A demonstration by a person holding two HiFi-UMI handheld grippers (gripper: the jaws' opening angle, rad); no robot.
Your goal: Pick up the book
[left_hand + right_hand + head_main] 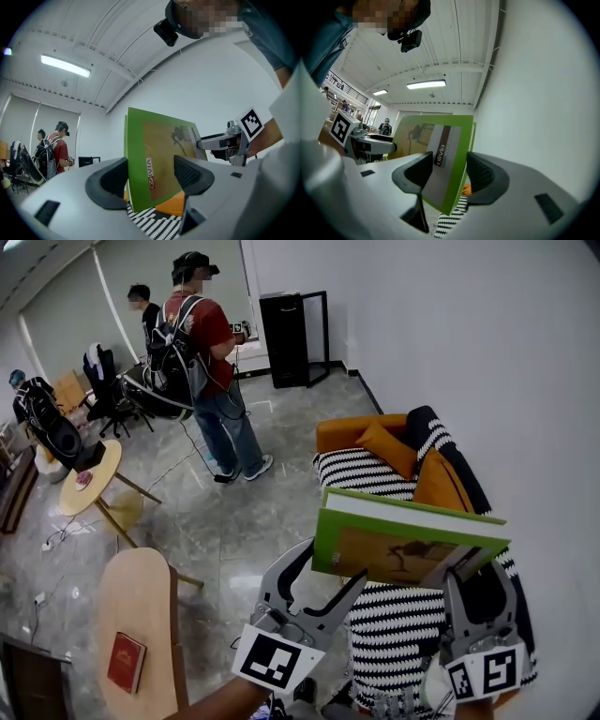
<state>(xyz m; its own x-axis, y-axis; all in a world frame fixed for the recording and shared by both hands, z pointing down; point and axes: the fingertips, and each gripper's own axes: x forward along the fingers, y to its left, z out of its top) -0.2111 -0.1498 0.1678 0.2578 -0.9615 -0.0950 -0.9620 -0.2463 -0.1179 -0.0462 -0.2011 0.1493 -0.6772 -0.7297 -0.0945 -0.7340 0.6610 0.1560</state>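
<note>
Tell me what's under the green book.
The book, gripped by the left claw and right claw, hangs over a striped sofa with orange cushions. The book covers part of the seat from the head view.

The book (403,545) hides the middle of the striped sofa (361,474). In the right gripper view a jaw covers the cover's lower left corner. Lettering on the red book (126,662) is too small to read.
</note>
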